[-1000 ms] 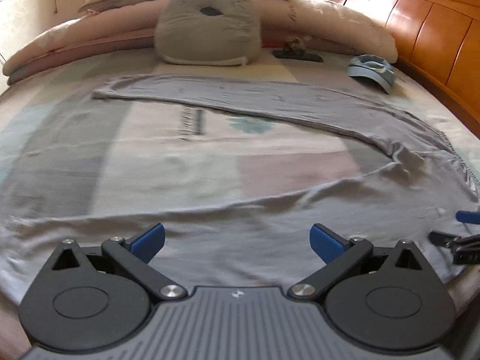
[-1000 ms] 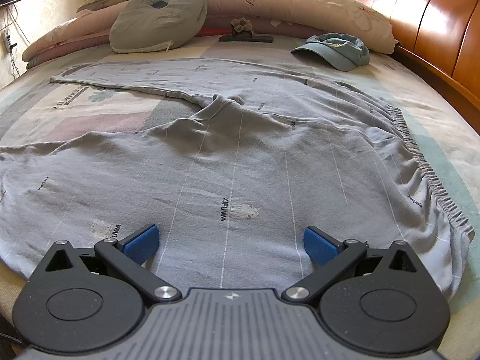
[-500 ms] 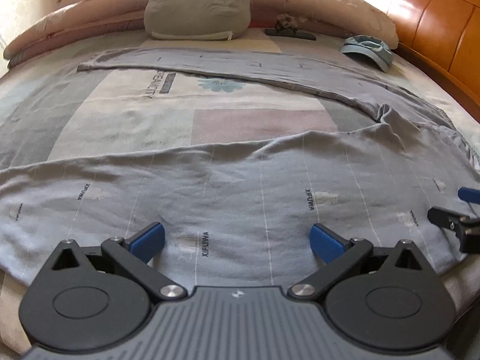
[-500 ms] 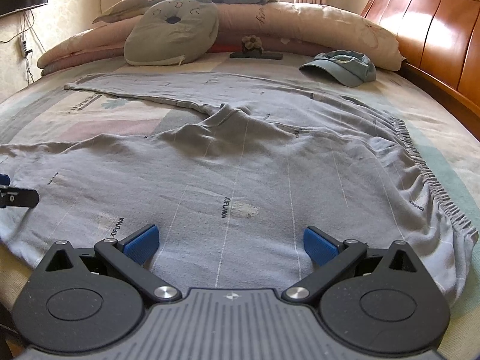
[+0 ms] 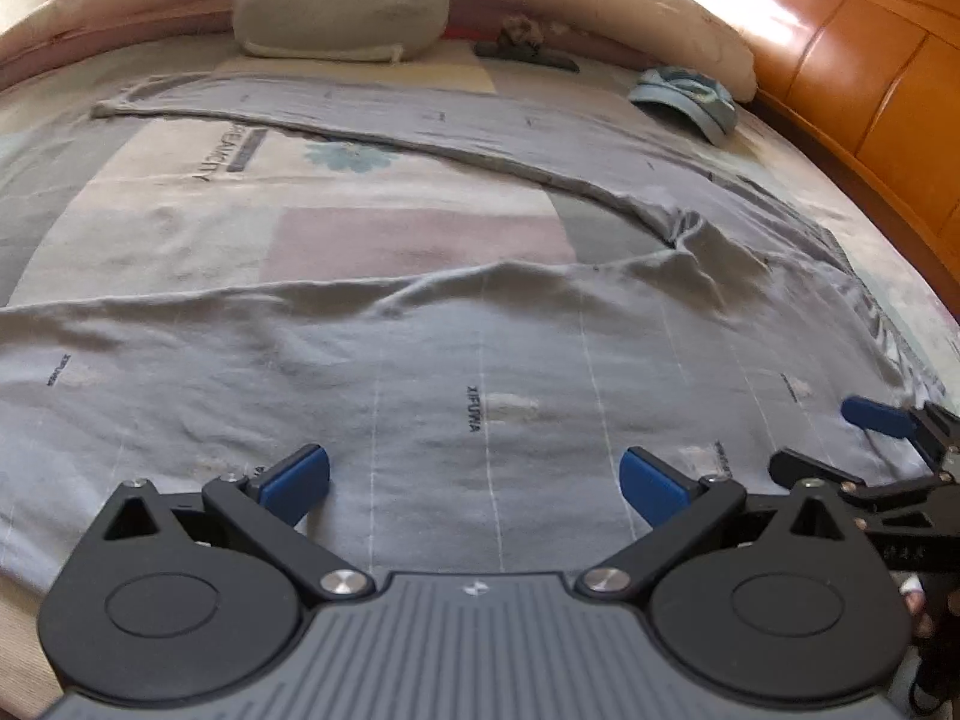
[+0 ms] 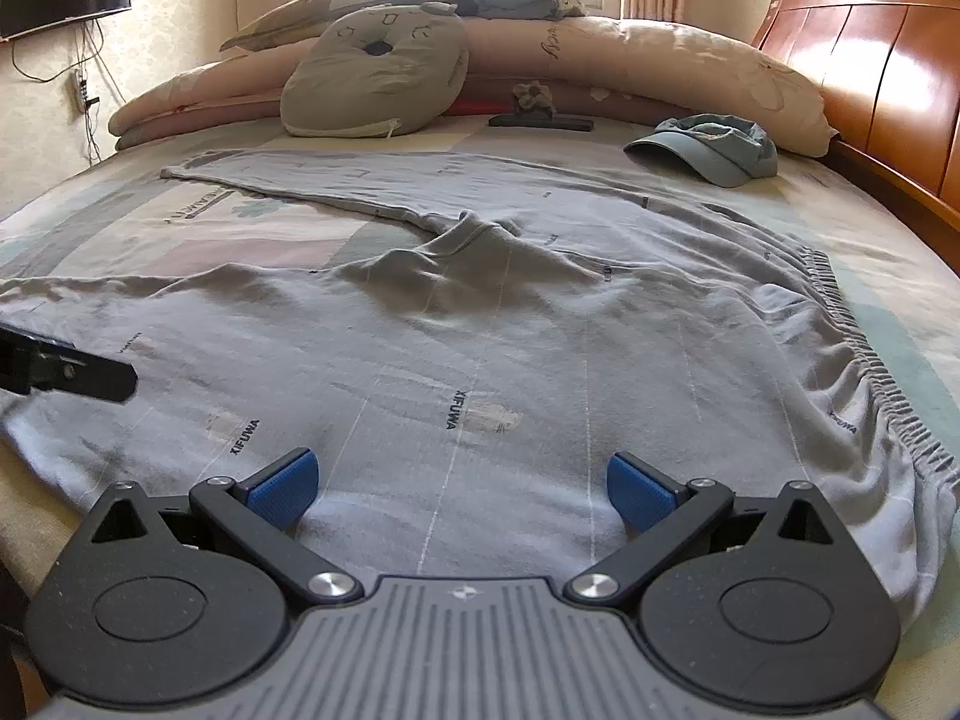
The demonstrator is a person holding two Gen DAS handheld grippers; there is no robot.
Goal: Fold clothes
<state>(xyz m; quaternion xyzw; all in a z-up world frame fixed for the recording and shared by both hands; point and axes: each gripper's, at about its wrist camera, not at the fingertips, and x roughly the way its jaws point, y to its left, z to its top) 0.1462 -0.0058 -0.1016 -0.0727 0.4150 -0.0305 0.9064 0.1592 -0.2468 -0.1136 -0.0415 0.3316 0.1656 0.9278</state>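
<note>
On the bed (image 6: pixel 888 276), grey trousers (image 6: pixel 480 324) lie spread flat, waistband at three o'clock. Left gripper (image 5: pixel 474 474) and right gripper (image 6: pixel 459 480): jaws released, above the near leg.

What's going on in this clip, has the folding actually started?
Not yet. A person holds two grippers over a pair of grey trousers spread flat on the bed, legs stretching away to the left. The left gripper and right gripper both hover at the near edge with fingers wide open, gripping nothing. A blue cap and a grey cushion lie further back, untouched.
</note>
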